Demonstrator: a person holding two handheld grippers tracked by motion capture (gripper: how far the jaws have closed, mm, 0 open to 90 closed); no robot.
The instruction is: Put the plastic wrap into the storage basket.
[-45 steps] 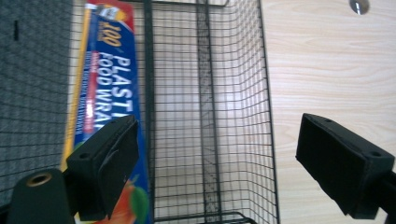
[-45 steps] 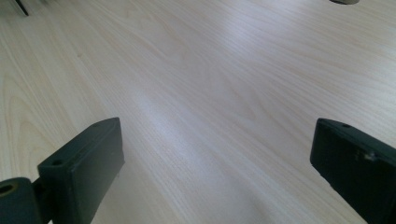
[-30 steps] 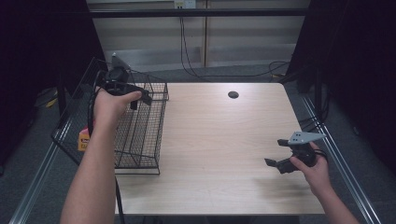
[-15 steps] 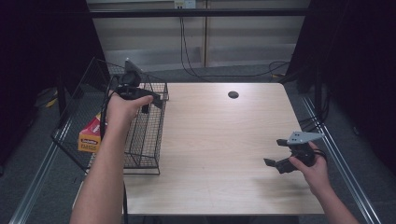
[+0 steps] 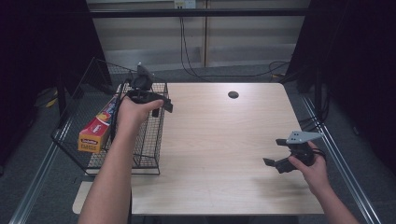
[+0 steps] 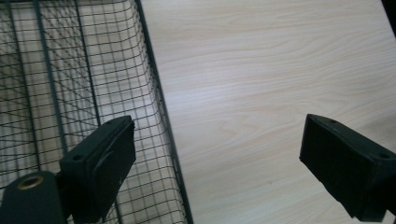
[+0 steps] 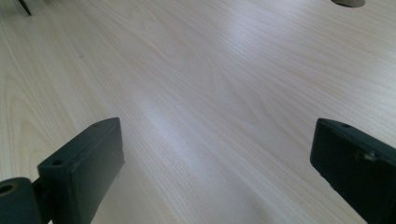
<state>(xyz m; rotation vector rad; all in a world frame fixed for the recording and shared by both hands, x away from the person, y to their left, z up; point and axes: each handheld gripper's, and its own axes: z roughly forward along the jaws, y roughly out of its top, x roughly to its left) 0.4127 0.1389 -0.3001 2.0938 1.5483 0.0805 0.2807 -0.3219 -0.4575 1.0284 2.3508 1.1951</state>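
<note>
A black wire basket (image 5: 148, 144) stands at the table's left edge. A long orange and red box (image 5: 98, 128) lies inside it along the left side. My left gripper (image 5: 161, 103) hovers over the basket's right rim, open, with nothing between its jaws. In the left gripper view the gripper (image 6: 217, 140) straddles the basket's wire wall (image 6: 70, 84) and bare tabletop (image 6: 261, 70). My right gripper (image 5: 273, 151) is held low near the table's right edge, open and empty. In the right gripper view that gripper (image 7: 215, 140) has pale wood (image 7: 210, 70) between its jaws.
A dark round hole (image 5: 233, 94) marks the tabletop near the far edge. Cables hang behind the table. Metal rails run along both sides of the table, and the wooden top between the two grippers is bare.
My left hand has moved right, from over the basket to above its right rim, uncovering more of the box. The right hand has stayed still.
</note>
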